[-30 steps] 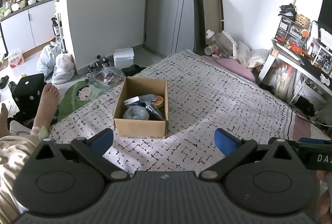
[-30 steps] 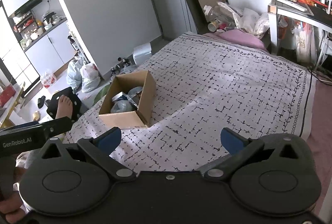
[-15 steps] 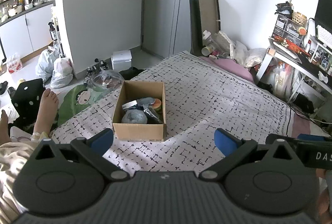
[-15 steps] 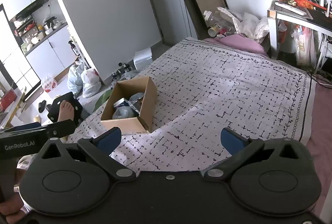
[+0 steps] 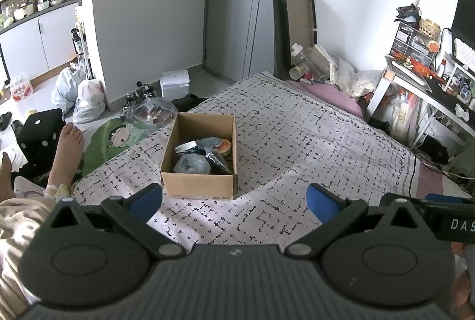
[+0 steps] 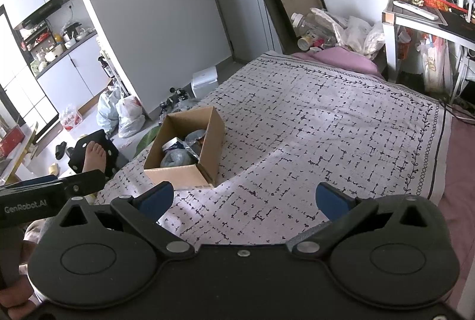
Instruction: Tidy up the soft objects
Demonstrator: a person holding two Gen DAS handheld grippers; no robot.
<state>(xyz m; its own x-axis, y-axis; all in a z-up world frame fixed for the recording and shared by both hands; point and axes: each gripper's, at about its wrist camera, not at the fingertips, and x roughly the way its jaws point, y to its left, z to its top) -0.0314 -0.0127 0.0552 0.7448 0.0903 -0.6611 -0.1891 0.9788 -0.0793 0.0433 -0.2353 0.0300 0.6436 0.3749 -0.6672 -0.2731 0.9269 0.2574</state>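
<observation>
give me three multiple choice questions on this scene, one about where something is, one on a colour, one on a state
1. Where is the cardboard box?
A. on the patterned bedspread
B. on the floor by the door
C. on the desk

2. What colour are the pads on the left gripper?
A. red
B. blue
C. green

3. How is the right gripper?
A. shut on a bag
B. shut on nothing
C. open, holding nothing

Answers:
1. A, the box sits on the bedspread near its edge.
2. B, both fingertips carry blue pads.
3. C, the fingers stand wide apart with only bedspread between them.
</observation>
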